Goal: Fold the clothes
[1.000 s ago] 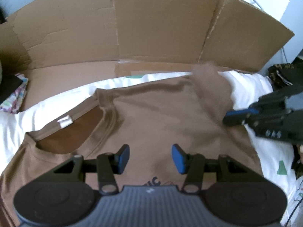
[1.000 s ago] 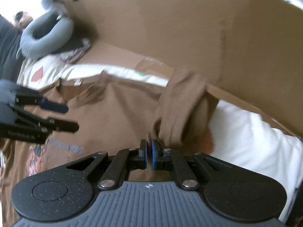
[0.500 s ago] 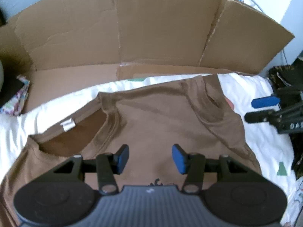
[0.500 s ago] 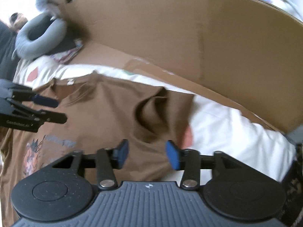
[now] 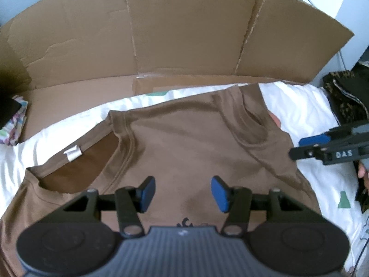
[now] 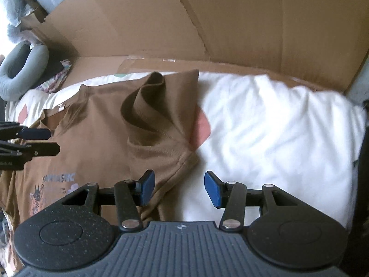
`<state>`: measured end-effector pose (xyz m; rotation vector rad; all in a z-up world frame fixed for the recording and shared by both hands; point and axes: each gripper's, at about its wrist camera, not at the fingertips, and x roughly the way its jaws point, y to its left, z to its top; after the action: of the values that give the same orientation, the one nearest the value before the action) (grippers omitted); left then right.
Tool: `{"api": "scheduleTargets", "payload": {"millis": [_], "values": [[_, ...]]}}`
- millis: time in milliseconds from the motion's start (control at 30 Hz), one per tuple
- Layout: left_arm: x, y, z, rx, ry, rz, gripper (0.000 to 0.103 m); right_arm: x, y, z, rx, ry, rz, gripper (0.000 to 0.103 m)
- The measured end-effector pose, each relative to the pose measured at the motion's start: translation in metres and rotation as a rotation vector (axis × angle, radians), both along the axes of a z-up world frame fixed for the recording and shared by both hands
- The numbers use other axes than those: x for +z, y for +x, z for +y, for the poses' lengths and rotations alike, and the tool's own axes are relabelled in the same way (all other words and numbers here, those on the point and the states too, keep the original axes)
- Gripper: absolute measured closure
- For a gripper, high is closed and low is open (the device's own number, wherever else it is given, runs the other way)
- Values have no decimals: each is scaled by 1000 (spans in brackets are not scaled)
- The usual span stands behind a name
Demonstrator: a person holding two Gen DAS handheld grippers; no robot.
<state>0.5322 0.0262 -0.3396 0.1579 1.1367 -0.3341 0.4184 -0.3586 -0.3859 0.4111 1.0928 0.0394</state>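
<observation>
Looking along your left gripper [image 5: 182, 192], you see its blue jaws wide apart with nothing between them. The brown shirt [image 5: 184, 143] lies flat on the white sheet [image 5: 299, 106], right under and ahead of those jaws. Its neck hole with the white tag [image 5: 73, 154] sits ahead and to the left. Your right gripper [image 6: 177, 188] also has its jaws apart and holds nothing. The shirt's folded sleeve [image 6: 159, 106] lies ahead and left of them. A cardboard wall [image 6: 230, 23] stands far ahead.
</observation>
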Motion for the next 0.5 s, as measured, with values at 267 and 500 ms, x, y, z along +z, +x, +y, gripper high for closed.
{"api": "scheduleTargets", "payload": {"millis": [267, 500], "values": [[-3, -7, 3, -21, -78, 16, 44, -11, 11, -8, -77, 77, -21, 50], [-2, -8, -2, -41, -98, 10, 44, -11, 7, -13, -97, 106, -39, 96]]}}
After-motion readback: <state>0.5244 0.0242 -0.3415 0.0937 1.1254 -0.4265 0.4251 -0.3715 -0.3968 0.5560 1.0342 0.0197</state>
